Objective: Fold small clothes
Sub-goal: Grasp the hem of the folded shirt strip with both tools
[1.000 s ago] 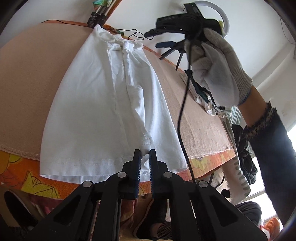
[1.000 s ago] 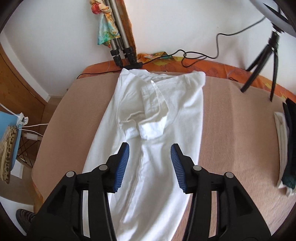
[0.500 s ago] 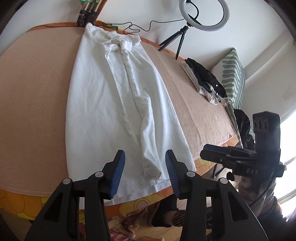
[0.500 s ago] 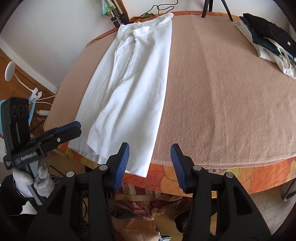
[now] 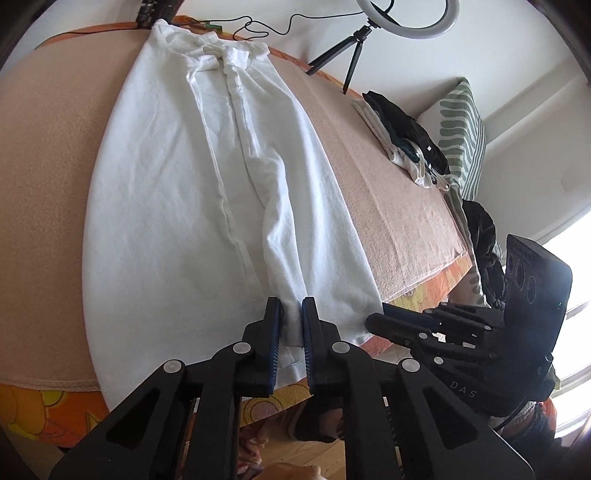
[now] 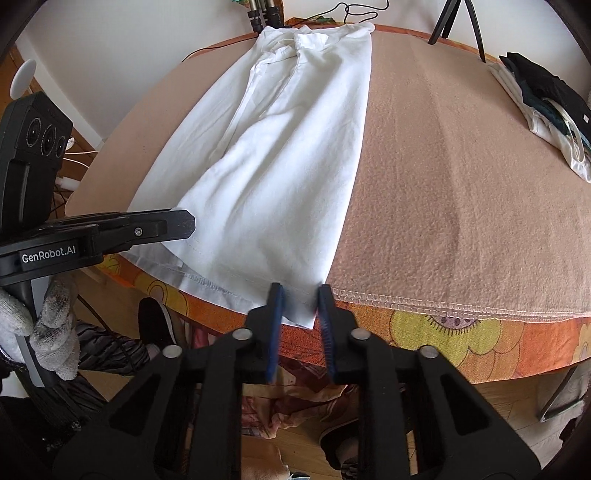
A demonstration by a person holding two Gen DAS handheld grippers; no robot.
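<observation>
A white garment [image 5: 207, 192] lies lengthwise on the tan blanket-covered table [image 5: 399, 206], folded into a long strip, its hem hanging over the near edge. My left gripper [image 5: 292, 306] has its jaws nearly closed around the hem at the middle seam. My right gripper [image 6: 300, 291] has its jaws narrowed around the hem's right corner [image 6: 295, 306]. The garment also shows in the right wrist view [image 6: 280, 155]. Each gripper shows in the other's view: the right [image 5: 376, 321], the left [image 6: 184, 221].
A stack of folded dark and white clothes [image 5: 402, 136] lies at the table's right side, also in the right wrist view [image 6: 546, 107]. A ring light on a tripod [image 5: 406, 22] stands at the far edge. A striped cushion [image 5: 461, 129] lies beyond. Orange floral cloth [image 6: 443, 332] hangs below the table edge.
Both grippers have moved down to the near hem and narrowed from wide open onto it. A second ago the right gripper was over the far end of the garment.
</observation>
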